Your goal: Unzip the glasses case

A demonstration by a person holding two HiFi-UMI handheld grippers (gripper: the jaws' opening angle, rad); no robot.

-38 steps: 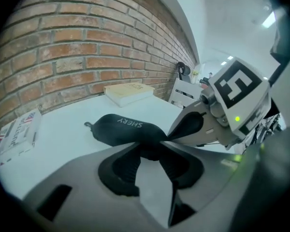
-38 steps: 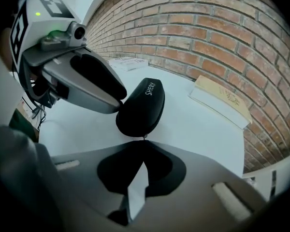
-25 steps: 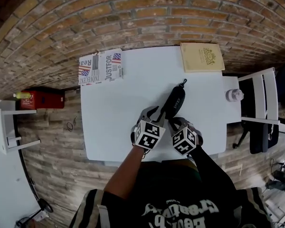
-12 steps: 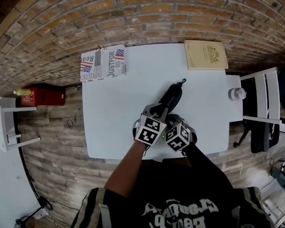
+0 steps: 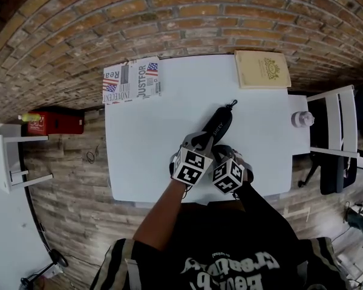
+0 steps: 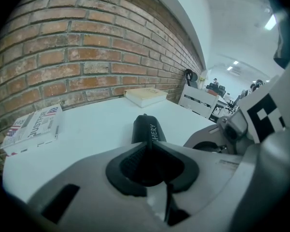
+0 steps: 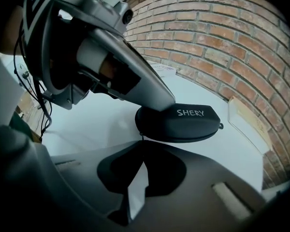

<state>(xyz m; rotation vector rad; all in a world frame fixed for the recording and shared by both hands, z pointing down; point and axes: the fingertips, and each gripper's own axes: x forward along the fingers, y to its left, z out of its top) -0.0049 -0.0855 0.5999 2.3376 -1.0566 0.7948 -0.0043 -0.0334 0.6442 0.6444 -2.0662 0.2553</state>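
A black zipped glasses case (image 5: pixel 219 124) marked SHERY lies slantwise on the white table (image 5: pixel 145 144), with a loop at its far end. My left gripper (image 5: pixel 201 139) has just been closing with the case's near end between its jaws. In the left gripper view the case (image 6: pixel 146 125) sticks out past the left gripper (image 6: pixel 146 148), which clamps it. My right gripper (image 5: pixel 221 153) sits just right of it at the same end. In the right gripper view the right gripper (image 7: pixel 142 143) is shut, and a thin dark zipper pull (image 7: pixel 141 137) runs from the case (image 7: pixel 183 122) into its tips.
A tan book (image 5: pixel 261 69) lies at the table's far right corner and a flag-printed booklet (image 5: pixel 132 80) at the far left. A white chair (image 5: pixel 336 138) and a small white round object (image 5: pixel 299 119) stand to the right. A red box (image 5: pixel 57 124) is on the floor.
The left gripper's jaws have narrowed onto the near end of the case. The two grippers now stand closer together; the case has not moved.
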